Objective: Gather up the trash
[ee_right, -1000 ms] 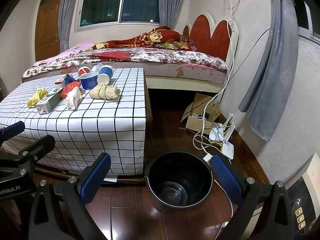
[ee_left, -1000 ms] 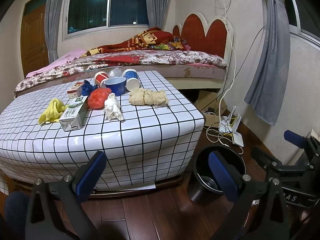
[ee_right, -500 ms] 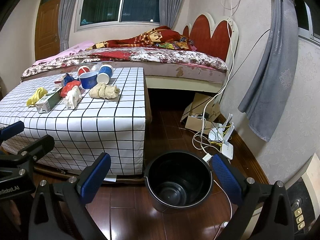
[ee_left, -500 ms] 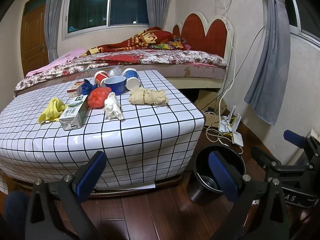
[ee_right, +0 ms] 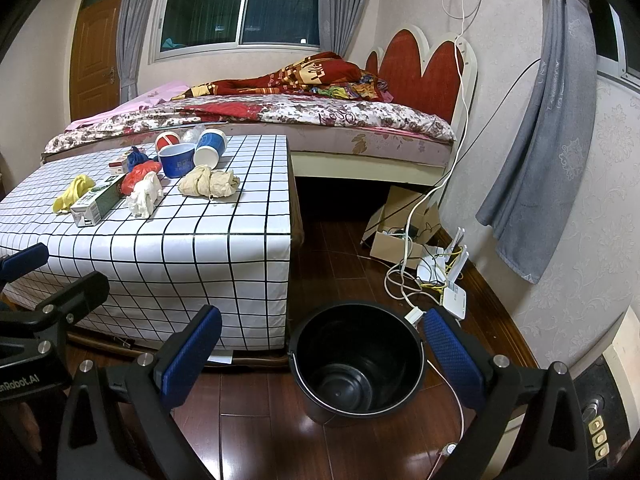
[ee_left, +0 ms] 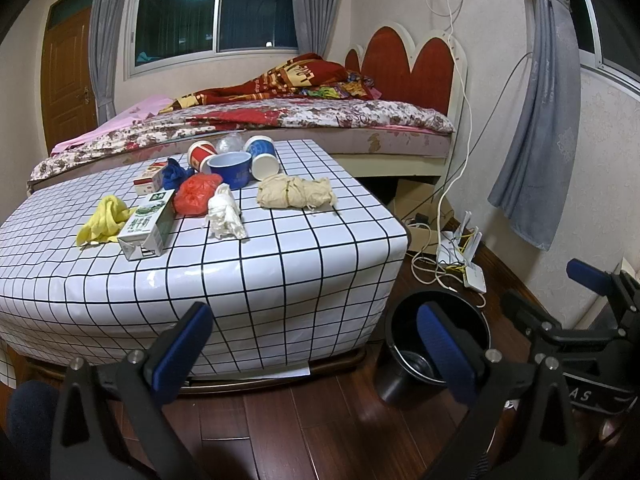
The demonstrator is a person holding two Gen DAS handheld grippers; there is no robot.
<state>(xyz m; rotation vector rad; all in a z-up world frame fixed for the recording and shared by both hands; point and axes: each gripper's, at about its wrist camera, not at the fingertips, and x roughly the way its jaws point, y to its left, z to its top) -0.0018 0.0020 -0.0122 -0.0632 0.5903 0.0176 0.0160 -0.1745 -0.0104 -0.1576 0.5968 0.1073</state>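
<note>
Both tools, left tool [ee_left: 312,344] and right tool [ee_right: 318,354], hang spread and empty. One black bucket [ee_right: 356,360] stands on the floor by the table's [ee_left: 280,264] corner. Trash clusters toward the table's far edge: crumpled wrappers, one carton [ee_left: 146,226], three cups [ee_left: 262,156].
</note>
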